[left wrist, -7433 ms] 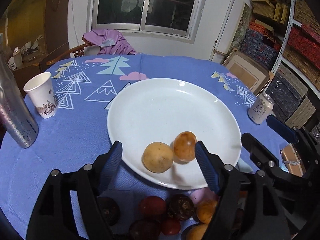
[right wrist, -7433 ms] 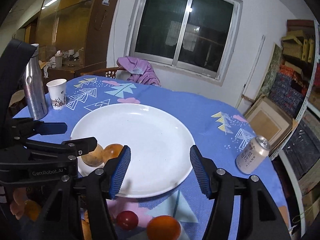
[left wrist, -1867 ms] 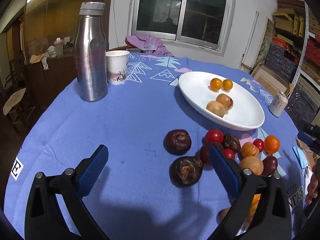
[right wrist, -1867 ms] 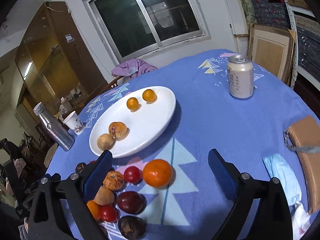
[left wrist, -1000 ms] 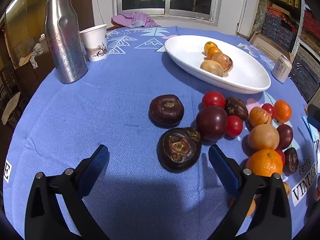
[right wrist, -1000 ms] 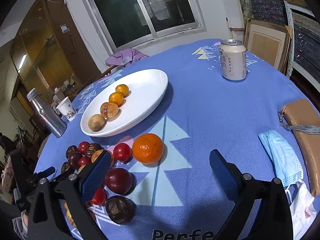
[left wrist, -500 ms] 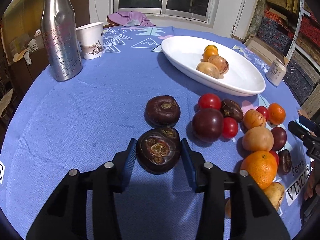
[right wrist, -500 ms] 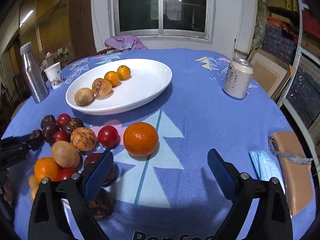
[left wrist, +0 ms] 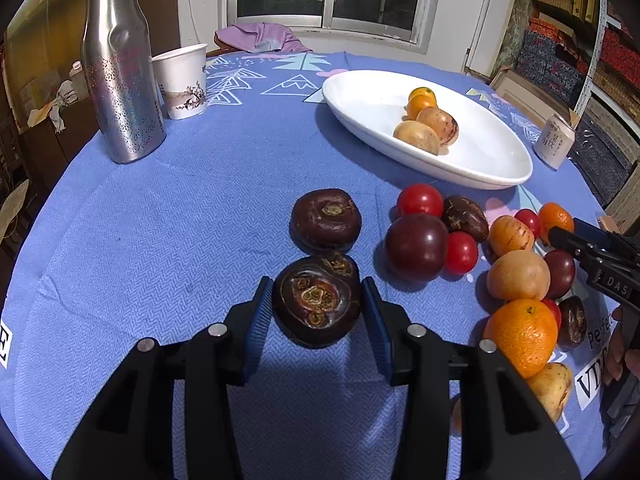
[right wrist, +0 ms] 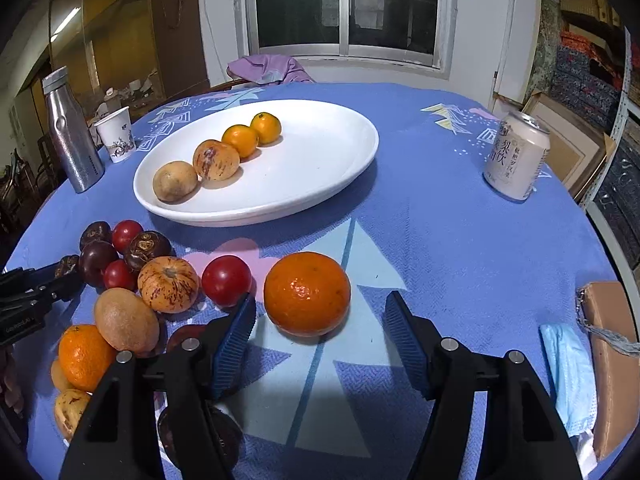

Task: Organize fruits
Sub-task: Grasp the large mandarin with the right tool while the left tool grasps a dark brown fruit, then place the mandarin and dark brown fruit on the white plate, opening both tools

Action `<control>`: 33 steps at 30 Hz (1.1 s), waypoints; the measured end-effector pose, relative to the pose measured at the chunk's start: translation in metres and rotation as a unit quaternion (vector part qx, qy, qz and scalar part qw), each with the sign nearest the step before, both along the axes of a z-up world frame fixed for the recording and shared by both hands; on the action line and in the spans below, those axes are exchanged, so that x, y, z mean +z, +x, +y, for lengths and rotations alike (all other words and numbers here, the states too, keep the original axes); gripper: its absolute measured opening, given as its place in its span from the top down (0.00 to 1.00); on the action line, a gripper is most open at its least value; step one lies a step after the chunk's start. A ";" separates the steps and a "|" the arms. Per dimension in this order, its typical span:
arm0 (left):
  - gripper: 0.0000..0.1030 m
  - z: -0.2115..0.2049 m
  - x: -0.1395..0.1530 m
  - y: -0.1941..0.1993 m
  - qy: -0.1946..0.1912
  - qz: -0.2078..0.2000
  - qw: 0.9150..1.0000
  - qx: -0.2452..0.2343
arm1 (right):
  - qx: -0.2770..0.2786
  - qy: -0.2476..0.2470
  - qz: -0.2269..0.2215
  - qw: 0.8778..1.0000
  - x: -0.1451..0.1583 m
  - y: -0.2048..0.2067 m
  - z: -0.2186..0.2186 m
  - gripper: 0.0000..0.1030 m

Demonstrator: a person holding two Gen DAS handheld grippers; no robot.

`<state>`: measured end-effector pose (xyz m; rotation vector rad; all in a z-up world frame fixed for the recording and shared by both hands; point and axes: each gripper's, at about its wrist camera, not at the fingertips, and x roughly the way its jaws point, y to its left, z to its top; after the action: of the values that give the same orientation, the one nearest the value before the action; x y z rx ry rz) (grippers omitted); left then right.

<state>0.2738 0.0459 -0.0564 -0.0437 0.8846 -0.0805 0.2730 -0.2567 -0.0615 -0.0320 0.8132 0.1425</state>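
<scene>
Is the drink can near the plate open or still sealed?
Cannot tell. The can stands upright on the cloth, but its top is seen almost edge-on in the right wrist view and too small in the left one.

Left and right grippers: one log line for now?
left gripper: shut on dark fruit | right gripper: closing around orange, untouched

We count four fruits on the white plate (right wrist: 340, 184), well ahead of the right hand-held gripper (right wrist: 320, 324): two small oranges (right wrist: 266, 127) and two tan speckled ones (right wrist: 216, 160). Off the plate there are two big oranges (right wrist: 307, 294), three red tomatoes (right wrist: 226, 280) we can make out, and two dark mangosteens (left wrist: 326, 219) by the left hand-held gripper (left wrist: 316, 312). One steel bottle (left wrist: 120, 64), one paper cup (left wrist: 182, 80), one can (right wrist: 516, 156).
</scene>
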 end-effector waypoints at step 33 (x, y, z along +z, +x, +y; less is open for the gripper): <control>0.58 -0.056 0.049 0.127 -0.005 -0.039 0.999 -0.007 | 0.023 0.057 -0.011 0.998 0.039 0.078 0.034 0.57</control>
<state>0.4009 -0.0099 -0.0069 -0.0434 0.8062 -0.0993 0.3511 -0.2223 -0.0227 0.0539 0.7809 0.2319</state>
